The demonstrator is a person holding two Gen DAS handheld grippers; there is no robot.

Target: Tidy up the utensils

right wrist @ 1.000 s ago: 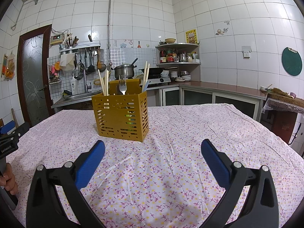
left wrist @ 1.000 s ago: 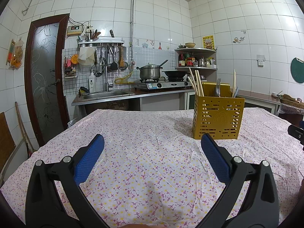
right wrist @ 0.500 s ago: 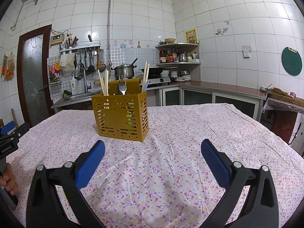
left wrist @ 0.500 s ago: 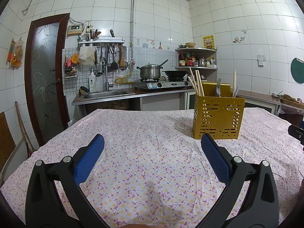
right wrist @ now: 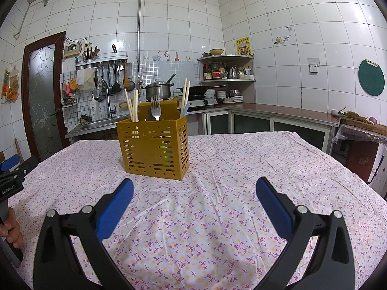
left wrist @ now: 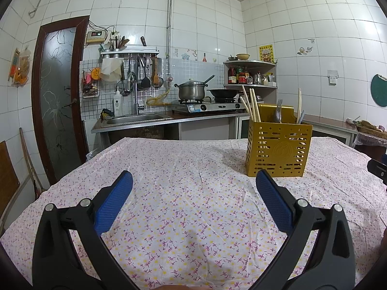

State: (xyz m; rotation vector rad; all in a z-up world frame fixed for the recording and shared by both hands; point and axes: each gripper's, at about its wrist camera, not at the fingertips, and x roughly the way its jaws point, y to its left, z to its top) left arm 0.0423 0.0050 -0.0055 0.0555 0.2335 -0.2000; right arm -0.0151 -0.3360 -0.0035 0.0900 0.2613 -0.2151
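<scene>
Hovering apart and empty, both the left hand-held gripper (left wrist: pixel 193 188) and right hand-held gripper (right wrist: pixel 193 189) above the worktop (right wrist: pixel 241 169); chopsticks (right wrist: pixel 132 106) and fork (right wrist: pixel 156 110) standing upright in yellow caddy (right wrist: pixel 153 149), fitting utensils already sorted or awaiting regrouping.

This is a home kitchen. White tiles cover the walls, and a steel sink (left wrist: pixel 135 119) sits beside a gas stove (left wrist: pixel 210 105) carrying a pot (left wrist: pixel 191 91) and a wok (left wrist: pixel 222 92). Ladles (left wrist: pixel 144 75) hang from a wall rack, bottles fill a corner shelf (left wrist: pixel 250 75), and a flowered cloth covers the tabletop (left wrist: pixel 183 169).
</scene>
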